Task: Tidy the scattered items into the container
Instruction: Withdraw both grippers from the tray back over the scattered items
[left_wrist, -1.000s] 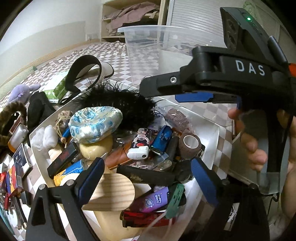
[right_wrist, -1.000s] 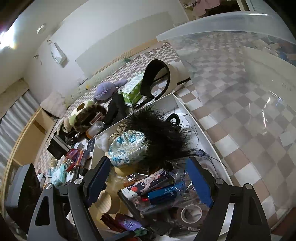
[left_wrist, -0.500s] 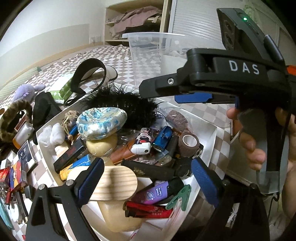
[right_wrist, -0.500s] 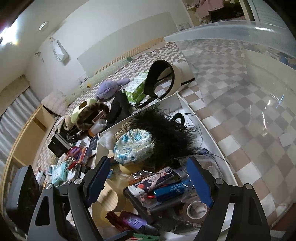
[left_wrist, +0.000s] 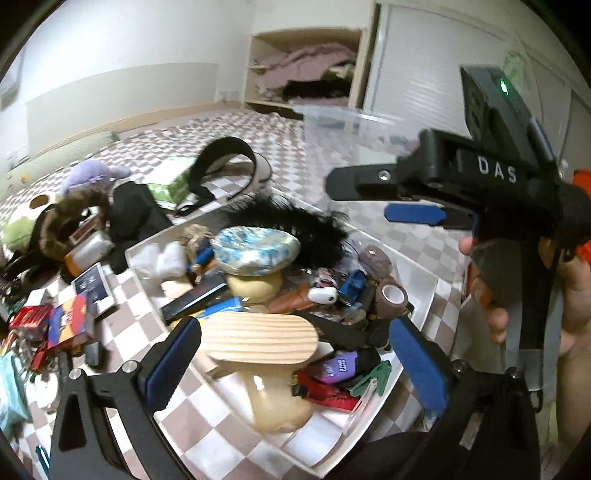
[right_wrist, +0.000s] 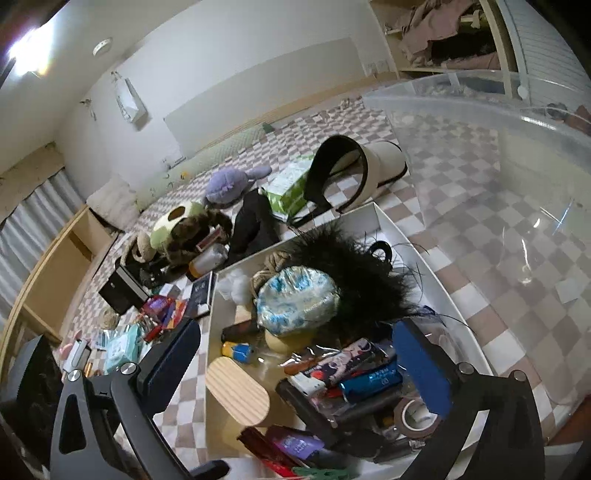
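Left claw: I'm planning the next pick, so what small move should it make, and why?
Probably swing the left claw leftward toward the loose packets on the checkered cloth. Both claws are open and empty, the white tray is already piled high, and those packets lie outside it.

A white rectangular plastic tray (right_wrist: 384, 218) sat on a brown-and-white checkered cloth (right_wrist: 491, 321). In it lay a black feathery tuft (right_wrist: 354, 273), a blue-and-white floral padded cap (right_wrist: 297, 297) and a pale striped wooden lid (right_wrist: 236, 391). Far left lay a purple plush toy (right_wrist: 227, 182).
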